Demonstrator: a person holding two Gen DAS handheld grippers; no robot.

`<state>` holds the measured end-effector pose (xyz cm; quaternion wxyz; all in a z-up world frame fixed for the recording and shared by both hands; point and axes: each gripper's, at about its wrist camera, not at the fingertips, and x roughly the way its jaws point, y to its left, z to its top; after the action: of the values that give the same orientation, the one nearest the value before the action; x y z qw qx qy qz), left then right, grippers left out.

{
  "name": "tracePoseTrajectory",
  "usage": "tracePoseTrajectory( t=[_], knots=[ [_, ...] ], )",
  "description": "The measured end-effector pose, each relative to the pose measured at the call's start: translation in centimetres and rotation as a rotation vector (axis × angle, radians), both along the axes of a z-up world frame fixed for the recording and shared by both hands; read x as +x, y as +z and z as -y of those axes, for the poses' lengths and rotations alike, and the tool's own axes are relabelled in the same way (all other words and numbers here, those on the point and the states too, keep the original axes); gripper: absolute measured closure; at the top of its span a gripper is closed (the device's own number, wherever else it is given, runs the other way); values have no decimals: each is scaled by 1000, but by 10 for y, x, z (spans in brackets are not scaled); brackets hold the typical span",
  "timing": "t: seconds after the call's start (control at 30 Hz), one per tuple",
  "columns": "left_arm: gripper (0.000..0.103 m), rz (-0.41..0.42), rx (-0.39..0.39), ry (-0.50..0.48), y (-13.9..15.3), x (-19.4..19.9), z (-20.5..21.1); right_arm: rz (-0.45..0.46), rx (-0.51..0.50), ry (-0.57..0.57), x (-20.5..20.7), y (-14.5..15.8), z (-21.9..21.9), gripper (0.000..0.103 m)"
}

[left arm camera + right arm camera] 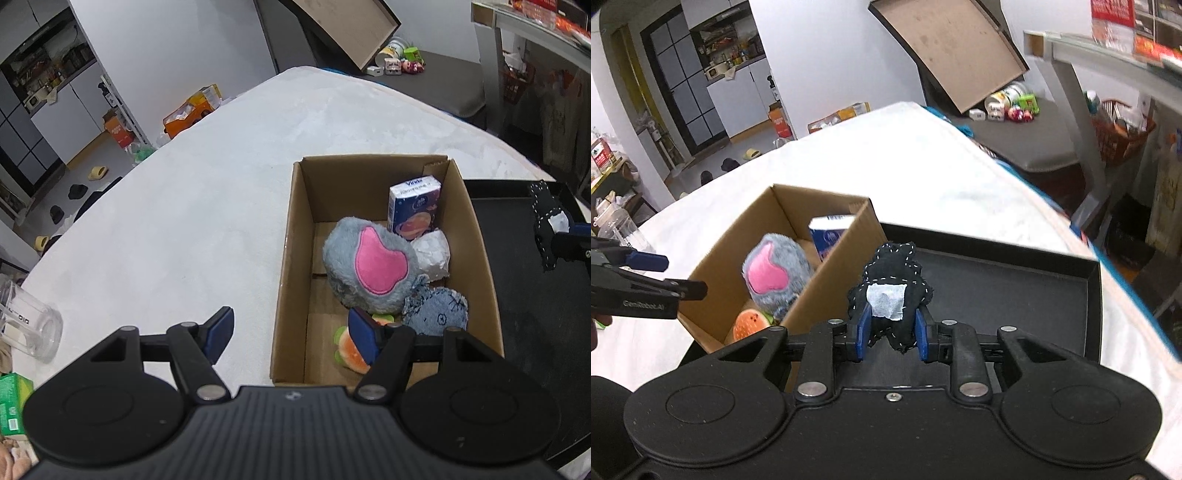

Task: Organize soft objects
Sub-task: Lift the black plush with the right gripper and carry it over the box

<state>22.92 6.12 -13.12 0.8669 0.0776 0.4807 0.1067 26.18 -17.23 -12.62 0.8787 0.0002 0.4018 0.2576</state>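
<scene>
A cardboard box (291,258) (731,240) holds a grey plush with a pink patch (369,266) (775,275), a blue tissue pack (413,206), a white wad (432,251), a blue denim soft piece (439,308) and an orange fruit plush (351,354) (750,323). My left gripper (291,334) is open and empty over the box's near left wall. My right gripper (892,332) is shut on a black stitched cloth toy with a white patch (890,291) (550,221), held above the black tray (1015,280) (517,295).
The box and tray sit on a white padded tabletop (184,203). A clear plastic jar (29,325) lies at the left and a green packet (11,402) sits near it. Shelves, boxes and floor clutter lie beyond the table.
</scene>
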Motion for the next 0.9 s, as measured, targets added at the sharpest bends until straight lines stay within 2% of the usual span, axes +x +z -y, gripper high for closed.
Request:
tracePoseTrajectory(
  t=[0.33, 0.73, 0.9],
  knots=[
    [37, 30, -59, 9, -5, 4, -10, 73, -34, 7, 2, 25, -25, 77],
    [40, 37, -111, 53, -17, 16, -27, 141, -109, 26, 9, 35, -57, 77],
    [48, 30, -112, 78, -23, 18, -36, 180, -148, 67, 13, 38, -76, 77]
  ],
)
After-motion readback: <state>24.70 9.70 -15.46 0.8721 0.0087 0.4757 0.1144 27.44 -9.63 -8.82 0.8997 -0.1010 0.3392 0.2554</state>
